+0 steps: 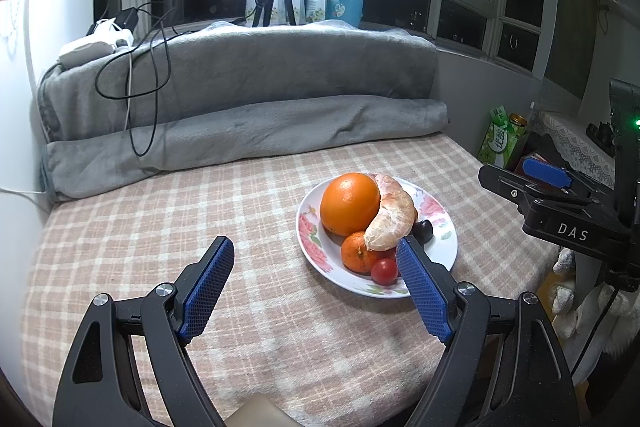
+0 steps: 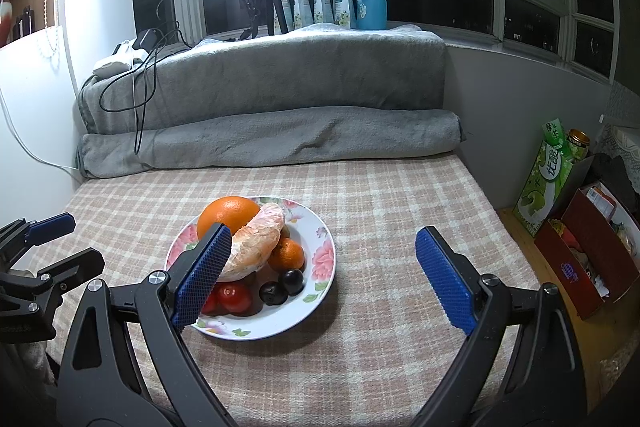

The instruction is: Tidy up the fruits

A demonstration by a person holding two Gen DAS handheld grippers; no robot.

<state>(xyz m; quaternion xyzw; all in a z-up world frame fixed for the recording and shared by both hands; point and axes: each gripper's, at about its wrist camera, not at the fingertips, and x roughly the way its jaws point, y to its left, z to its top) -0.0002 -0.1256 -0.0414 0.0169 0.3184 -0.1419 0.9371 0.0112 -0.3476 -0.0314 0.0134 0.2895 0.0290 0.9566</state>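
A floral white plate [image 1: 444,259] [image 2: 320,267] sits on the checked tablecloth. In it lie a big orange [image 1: 349,203] [image 2: 226,213], a peeled citrus piece [image 1: 390,217] [image 2: 256,247], a small mandarin [image 1: 357,253] [image 2: 289,254], cherry tomatoes [image 1: 384,271] [image 2: 234,297] and dark plums [image 1: 424,230] [image 2: 291,281]. My left gripper [image 1: 316,259] is open and empty, just left of and in front of the plate. My right gripper [image 2: 324,251] is open and empty, low over the plate's right front. Its left finger [image 2: 202,277] covers part of the fruit.
Rolled grey blankets [image 1: 240,135] [image 2: 272,143] line the table's far edge, with cables hanging over them. A green carton [image 2: 550,179] and an open red box [image 2: 588,247] stand past the table's right edge. The other gripper's body shows at right [image 1: 560,211] and at left [image 2: 36,267].
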